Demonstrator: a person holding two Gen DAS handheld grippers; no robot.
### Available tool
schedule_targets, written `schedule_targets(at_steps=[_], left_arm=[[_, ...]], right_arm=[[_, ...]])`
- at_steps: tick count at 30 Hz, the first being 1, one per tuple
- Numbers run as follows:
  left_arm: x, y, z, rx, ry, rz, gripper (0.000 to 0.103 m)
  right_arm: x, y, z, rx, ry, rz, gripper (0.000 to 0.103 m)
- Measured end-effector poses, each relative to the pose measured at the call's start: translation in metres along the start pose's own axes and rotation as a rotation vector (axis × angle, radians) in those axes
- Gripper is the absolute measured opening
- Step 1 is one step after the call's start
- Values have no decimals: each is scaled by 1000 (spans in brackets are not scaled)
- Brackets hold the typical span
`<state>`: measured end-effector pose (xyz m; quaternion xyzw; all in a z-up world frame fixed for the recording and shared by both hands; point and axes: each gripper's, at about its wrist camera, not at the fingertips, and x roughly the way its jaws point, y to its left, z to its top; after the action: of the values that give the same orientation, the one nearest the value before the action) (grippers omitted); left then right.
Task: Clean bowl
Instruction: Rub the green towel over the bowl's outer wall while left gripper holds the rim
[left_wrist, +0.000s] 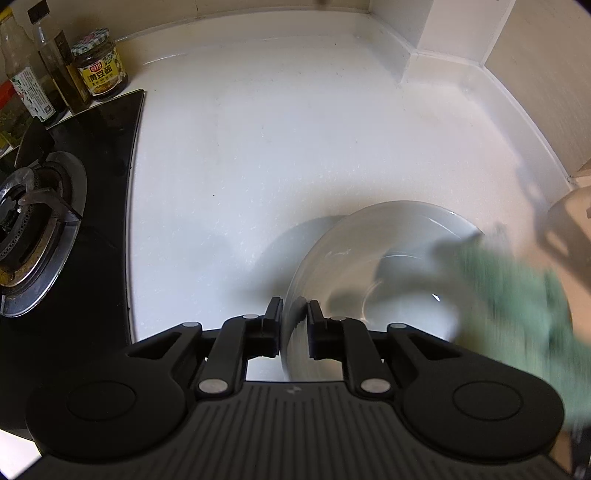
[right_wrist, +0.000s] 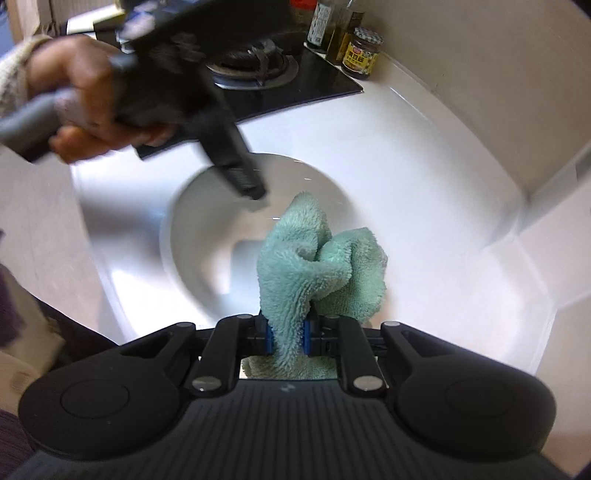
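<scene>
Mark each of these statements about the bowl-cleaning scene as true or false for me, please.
1. The left claw grips the white bowl by its rim. True.
2. The right claw is open and holds nothing. False: it is shut on a green cloth.
3. The bowl sits on the gas burner. False: it is over the white countertop, to the right of the stove.
4. A jar with a checked lid stands beside bottles behind the stove. True.
5. The cloth is red. False: it is pale green and fluffy.
</scene>
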<state>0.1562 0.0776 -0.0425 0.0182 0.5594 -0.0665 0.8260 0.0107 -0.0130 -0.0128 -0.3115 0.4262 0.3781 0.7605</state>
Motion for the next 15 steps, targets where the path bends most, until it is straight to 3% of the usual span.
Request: schedule_targets(at_steps=[4,6,9,12,15], left_arm=[[-2,0,-3,27,-9,-10,13],[-3,0,-4,39,-10,-17,11],[-3,0,-6,66,-8,-23,10],[-4,0,-7,86,-9,-29,10],[-4,-2,-8,108,-9,-21,11]], right_arm=[[-10,14,2,-42,-53,82,12],[-10,3,8,-111,-80,50,12],[7,-4,19,-357,-83,-37,12],[36,-13,33,-529,-90,19,12],[61,-17,48,-596,-106,27,11]])
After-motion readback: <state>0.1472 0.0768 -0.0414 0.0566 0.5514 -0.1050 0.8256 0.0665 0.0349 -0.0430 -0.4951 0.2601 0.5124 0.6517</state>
